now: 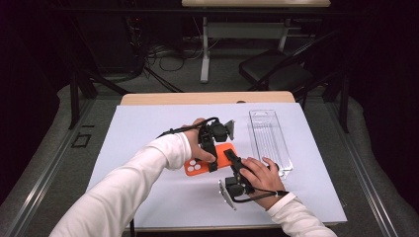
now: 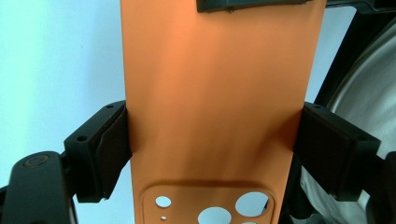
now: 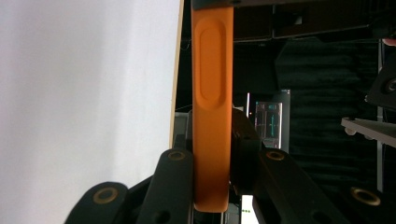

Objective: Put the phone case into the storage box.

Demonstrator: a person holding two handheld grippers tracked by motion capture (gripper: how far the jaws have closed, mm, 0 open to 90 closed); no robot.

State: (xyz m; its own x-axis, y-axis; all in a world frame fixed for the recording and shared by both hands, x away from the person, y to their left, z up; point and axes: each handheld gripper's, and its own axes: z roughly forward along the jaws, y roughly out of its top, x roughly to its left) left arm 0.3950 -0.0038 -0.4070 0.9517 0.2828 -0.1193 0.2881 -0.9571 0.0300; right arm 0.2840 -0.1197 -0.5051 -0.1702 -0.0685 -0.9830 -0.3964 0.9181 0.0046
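**Orange phone case gripped from two sides**

Left gripper (image 1: 211,157) clamped the orange phone case (image 1: 210,159) across its width, jaws wide. Right gripper (image 1: 230,157) pinched its thin edge, jaws narrow. Case sat mid-desk (image 1: 148,128), nearer the front edge; clear plastic tray (image 1: 269,140) toward the right edge.

One orange phone case (image 1: 210,159), one clear plastic package (image 1: 269,138).

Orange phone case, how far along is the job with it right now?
Done: the orange phone case is off the white mat and gripped. In hand: the left gripper clamps it across its width, its pads on both long edges; the right gripper is shut on its thin edge. Left: probably packing it; the clear plastic package lies beside it, apparently with nothing inside.
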